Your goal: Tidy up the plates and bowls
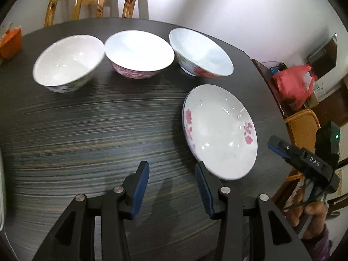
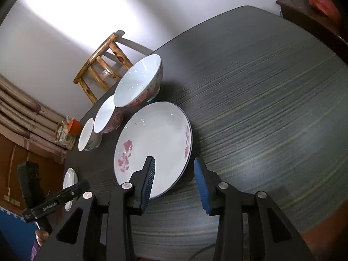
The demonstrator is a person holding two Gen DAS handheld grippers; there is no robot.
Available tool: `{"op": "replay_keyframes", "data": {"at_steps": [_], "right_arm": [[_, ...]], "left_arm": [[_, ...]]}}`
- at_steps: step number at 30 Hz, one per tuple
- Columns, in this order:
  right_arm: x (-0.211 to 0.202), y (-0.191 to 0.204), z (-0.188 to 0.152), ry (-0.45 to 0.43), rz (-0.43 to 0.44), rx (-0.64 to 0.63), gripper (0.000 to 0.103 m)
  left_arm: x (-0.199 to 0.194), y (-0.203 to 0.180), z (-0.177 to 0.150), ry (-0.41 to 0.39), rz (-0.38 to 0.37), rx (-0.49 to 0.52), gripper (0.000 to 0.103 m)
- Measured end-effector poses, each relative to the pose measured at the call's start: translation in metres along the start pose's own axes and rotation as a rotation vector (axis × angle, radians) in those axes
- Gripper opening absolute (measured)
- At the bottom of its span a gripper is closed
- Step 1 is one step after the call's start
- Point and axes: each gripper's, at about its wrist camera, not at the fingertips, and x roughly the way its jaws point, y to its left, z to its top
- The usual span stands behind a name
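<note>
- A white shallow plate with pink flowers lies flat on the dark wood-grain table, near its right edge.
- Beyond the plate, three white porcelain bowls stand upright in a row: a plain-looking one, a pink-patterned one, and a red-flowered one.
- The right gripper hangs over the plate's near rim, its blue-padded jaws parted and gripping nothing.
- The left gripper hovers over bare table just beside the plate, jaws apart and empty.
- A wooden stool stands behind the table.
</note>
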Motion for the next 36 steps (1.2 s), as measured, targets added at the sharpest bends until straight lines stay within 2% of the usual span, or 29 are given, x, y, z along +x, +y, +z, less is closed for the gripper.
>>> {"op": "replay_keyframes", "data": {"at_steps": [6, 9, 15, 18, 22, 26, 28, 31, 32, 34, 35, 36], "right_arm": [[0.027, -0.011, 0.016, 0.021, 0.007, -0.004, 0.036], [0.036, -0.016, 0.024, 0.039, 0.038, -0.007, 0.036], [0.052, -0.014, 0.032, 0.069, 0.043, -0.05, 0.036], [0.061, -0.011, 0.035, 0.094, 0.048, -0.078, 0.036], [0.069, -0.011, 0.038, 0.121, 0.065, -0.089, 0.036], [0.074, -0.01, 0.039, 0.142, 0.061, -0.116, 0.027], [0.076, -0.011, 0.039, 0.152, 0.052, -0.122, 0.016], [0.081, -0.017, 0.039, 0.177, 0.051, -0.117, 0.009], [0.083, -0.017, 0.037, 0.185, 0.054, -0.121, 0.009], [0.083, -0.015, 0.036, 0.175, 0.047, -0.139, 0.009], [0.083, -0.014, 0.035, 0.174, 0.044, -0.142, 0.009], [0.083, -0.015, 0.035, 0.172, 0.046, -0.135, 0.009]], "left_arm": [[0.024, -0.01, 0.015, 0.02, 0.012, -0.002, 0.045], [0.034, -0.012, 0.019, 0.032, 0.021, -0.009, 0.045], [0.049, -0.006, 0.02, 0.058, -0.007, -0.058, 0.045], [0.056, -0.007, 0.022, 0.066, 0.008, -0.053, 0.045], [0.058, -0.011, 0.026, 0.045, 0.001, -0.039, 0.045], [0.063, -0.017, 0.029, 0.036, -0.006, -0.016, 0.045], [0.066, -0.023, 0.03, 0.037, -0.001, 0.013, 0.045], [0.071, -0.032, 0.03, 0.028, 0.016, 0.054, 0.044], [0.072, -0.035, 0.03, 0.023, 0.029, 0.067, 0.043], [0.072, -0.035, 0.029, 0.016, 0.075, 0.084, 0.022], [0.071, -0.031, 0.029, 0.017, 0.071, 0.08, 0.017], [0.072, -0.028, 0.028, 0.03, 0.033, 0.05, 0.013]]}}
